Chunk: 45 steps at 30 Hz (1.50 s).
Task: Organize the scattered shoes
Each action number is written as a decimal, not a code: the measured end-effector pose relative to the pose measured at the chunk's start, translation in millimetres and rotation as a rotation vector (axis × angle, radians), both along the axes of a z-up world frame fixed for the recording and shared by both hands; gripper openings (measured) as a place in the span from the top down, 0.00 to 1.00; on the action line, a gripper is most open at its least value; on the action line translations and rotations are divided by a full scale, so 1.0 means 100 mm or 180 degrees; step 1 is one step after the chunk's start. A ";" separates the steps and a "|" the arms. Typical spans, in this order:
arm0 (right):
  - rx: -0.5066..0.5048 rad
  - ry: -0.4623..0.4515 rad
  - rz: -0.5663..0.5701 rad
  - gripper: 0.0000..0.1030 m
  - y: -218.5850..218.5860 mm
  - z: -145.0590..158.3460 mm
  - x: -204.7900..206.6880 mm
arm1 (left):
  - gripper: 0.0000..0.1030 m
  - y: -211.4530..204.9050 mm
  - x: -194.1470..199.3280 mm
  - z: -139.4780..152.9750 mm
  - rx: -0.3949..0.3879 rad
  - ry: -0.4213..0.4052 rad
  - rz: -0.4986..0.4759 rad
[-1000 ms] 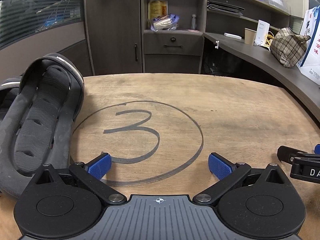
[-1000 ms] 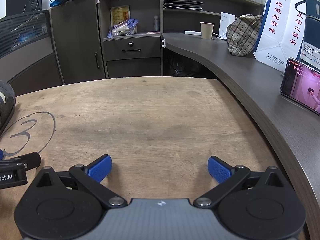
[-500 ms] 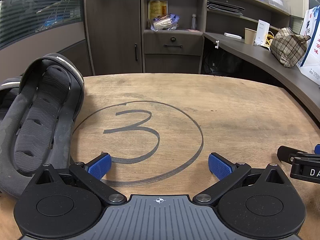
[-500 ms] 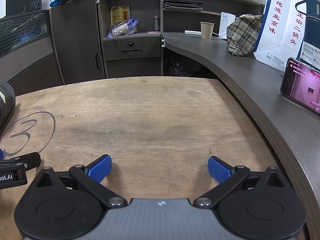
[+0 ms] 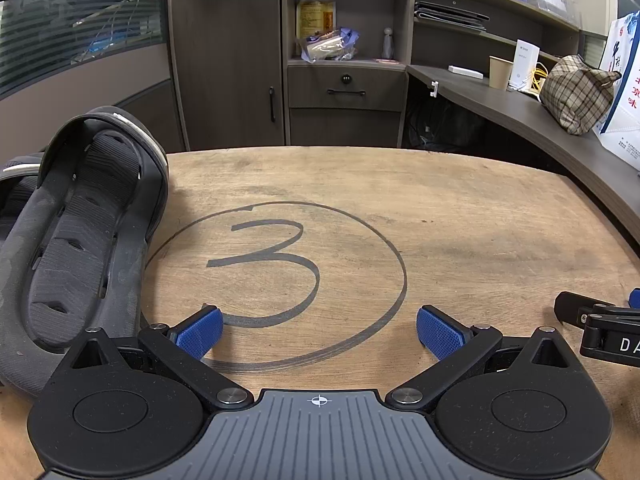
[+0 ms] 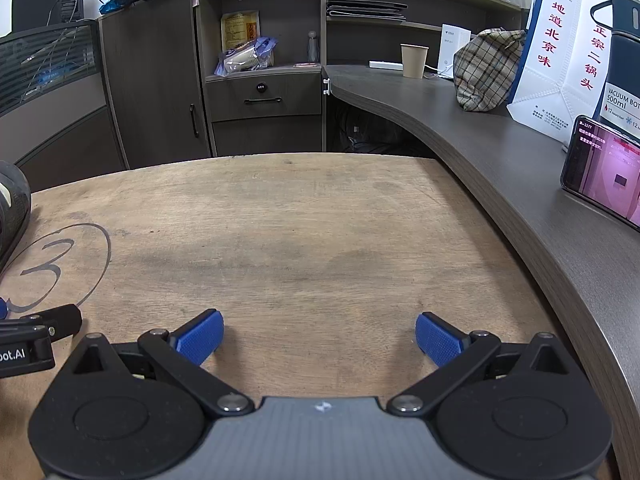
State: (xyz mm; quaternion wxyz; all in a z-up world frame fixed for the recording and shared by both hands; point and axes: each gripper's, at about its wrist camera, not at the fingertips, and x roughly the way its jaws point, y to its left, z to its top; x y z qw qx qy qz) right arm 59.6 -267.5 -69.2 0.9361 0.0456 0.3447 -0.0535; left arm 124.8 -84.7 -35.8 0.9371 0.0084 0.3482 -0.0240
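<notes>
Both grippers' fingers spread wide, empty: left gripper (image 5: 318,330) beside black slipper (image 5: 76,240), right gripper (image 6: 319,330) over table (image 6: 300,232).

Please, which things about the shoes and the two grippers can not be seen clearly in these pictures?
- Second shoe: left wrist view, mostly hidden behind the dark slipper and cut by the left edge.
- Slipper in the right wrist view: only a sliver, cut by the left edge.
- Right gripper in the left wrist view: cut by the right edge.

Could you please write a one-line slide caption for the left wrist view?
Open left gripper over the circled "3" on the wooden table, dark slipper at left.
</notes>
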 end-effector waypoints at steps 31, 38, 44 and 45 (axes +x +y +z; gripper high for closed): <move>-0.0007 -0.0001 -0.0002 0.00 0.02 -0.01 -0.05 | 0.00 0.01 -0.03 -0.02 0.0003 -0.0005 -0.0001; -0.0006 -0.0001 -0.0002 0.00 0.02 -0.01 -0.04 | 0.00 0.01 -0.03 -0.02 0.0003 -0.0005 -0.0001; -0.0006 -0.0001 -0.0003 0.00 0.02 -0.01 -0.04 | 0.00 0.01 -0.04 -0.02 0.0003 -0.0005 -0.0001; -0.0007 -0.0001 -0.0003 0.00 0.02 -0.01 -0.04 | 0.00 0.01 -0.03 -0.02 0.0003 -0.0005 -0.0001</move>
